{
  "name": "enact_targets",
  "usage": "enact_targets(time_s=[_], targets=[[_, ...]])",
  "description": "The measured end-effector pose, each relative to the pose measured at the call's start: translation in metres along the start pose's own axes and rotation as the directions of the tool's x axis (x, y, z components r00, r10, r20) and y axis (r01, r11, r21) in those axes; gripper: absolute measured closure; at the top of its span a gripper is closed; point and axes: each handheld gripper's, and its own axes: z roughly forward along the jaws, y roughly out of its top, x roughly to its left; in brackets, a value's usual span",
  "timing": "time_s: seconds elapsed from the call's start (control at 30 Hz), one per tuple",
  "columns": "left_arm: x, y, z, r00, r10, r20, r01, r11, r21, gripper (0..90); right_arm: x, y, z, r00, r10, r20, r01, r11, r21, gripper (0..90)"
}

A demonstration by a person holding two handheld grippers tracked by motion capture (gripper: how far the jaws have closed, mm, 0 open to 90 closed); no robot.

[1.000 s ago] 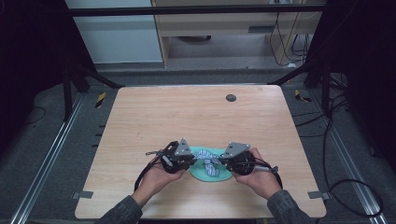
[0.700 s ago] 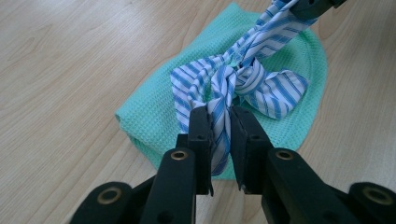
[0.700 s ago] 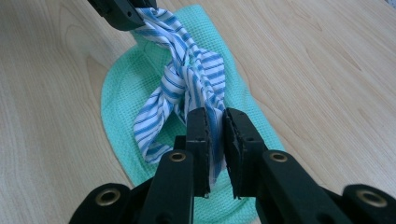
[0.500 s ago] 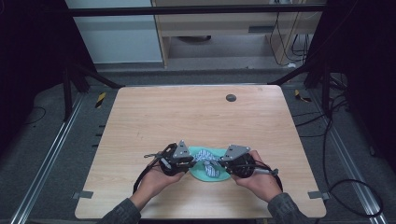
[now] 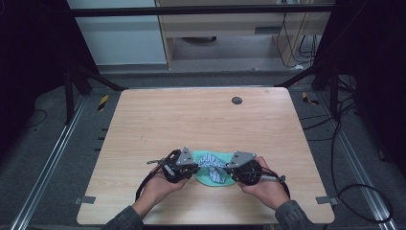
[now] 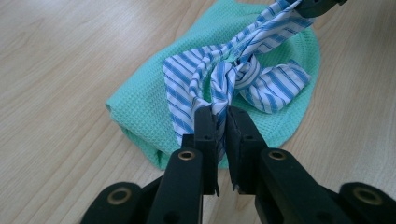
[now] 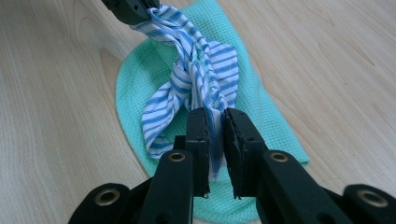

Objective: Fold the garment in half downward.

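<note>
I'm tightening the knot: left gripper (image 6: 221,122) and right gripper (image 7: 214,122) each pinch an end of the striped cloth (image 6: 233,77) above the green towel (image 6: 149,109). Next, I judge, pull apart evenly.

Pale wooden table (image 5: 167,129), square with rounded corners, grain running left to right. Small dark round disc (image 5: 236,100) set near the far edge, right of the middle. Grey tape tabs at the near corners (image 5: 84,200). Grey carpeted floor (image 5: 43,158) around, crossed by metal rails (image 5: 52,163) on both sides. Black cables (image 5: 349,191) looping over the floor at the right. Yellow-and-black striped markers (image 5: 103,102) beside the far corners. Black frame struts (image 5: 95,79) slanting behind. Pale cabinet (image 5: 119,43) and wooden shelf (image 5: 220,24) at the back.
</note>
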Motion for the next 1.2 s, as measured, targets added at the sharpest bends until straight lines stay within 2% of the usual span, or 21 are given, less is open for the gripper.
enact_targets(time_s=[0.17,0.53,0.83,1.0,1.2], targets=[[0.0,-0.001,0.002,0.9999,-0.004,0.012,0.004,1.0,0.004,86.9,0.002,-0.002,0.001,1.0,-0.001,-0.004,0.001,1.0,0.003,79.9],[0.002,-0.001,-0.004,0.9999,-0.014,-0.002,0.014,0.9998,-0.011,89.2,0.003,-0.001,-0.003,1.0,-0.008,-0.005,0.008,1.0,-0.003,81.5],[-0.003,-0.007,-0.006,0.9997,0.008,0.024,-0.008,0.9999,0.006,90.0,0.011,-0.008,-0.005,0.9997,-0.014,-0.021,0.014,1.0,0.002,83.7],[-0.008,-0.012,-0.003,0.9987,0.033,0.04,-0.034,0.9991,0.027,90.0,0.015,-0.014,-0.002,0.9992,-0.028,-0.029,0.029,0.999,0.027,86.8],[-0.011,-0.016,-0.002,0.9983,0.035,0.047,-0.037,0.9988,0.034,90.0,0.019,-0.018,0.0,0.9989,-0.031,-0.035,0.033,0.999,0.04,89.4]])
